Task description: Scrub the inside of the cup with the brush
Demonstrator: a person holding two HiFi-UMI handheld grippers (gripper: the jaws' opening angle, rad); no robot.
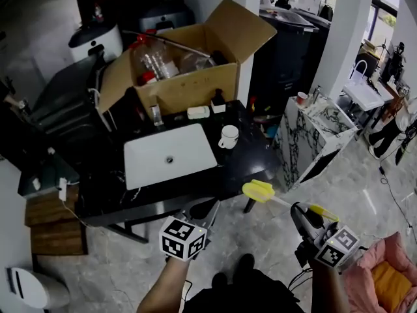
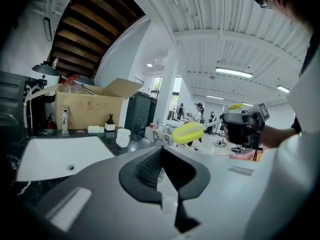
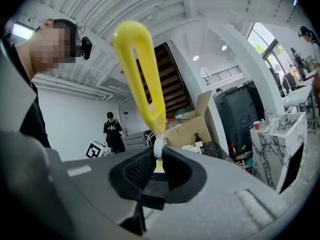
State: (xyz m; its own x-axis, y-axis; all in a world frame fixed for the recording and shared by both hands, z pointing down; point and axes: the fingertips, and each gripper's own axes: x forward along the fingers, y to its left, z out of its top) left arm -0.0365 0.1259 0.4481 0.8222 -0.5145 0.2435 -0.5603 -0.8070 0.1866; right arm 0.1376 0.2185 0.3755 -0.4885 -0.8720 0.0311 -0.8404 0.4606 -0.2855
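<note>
Ahead, the dark surface carries a white sink, well apart from both tools. Nearer the camera, the left hand-held gripper is pressed together on nothing, while the right hand-held gripper pinches the brush by its handle. The brush's long axis runs up-left, yellow head leading toward the cup, which stands upright just right of the sink and looks slightly nearer the left tool
</note>
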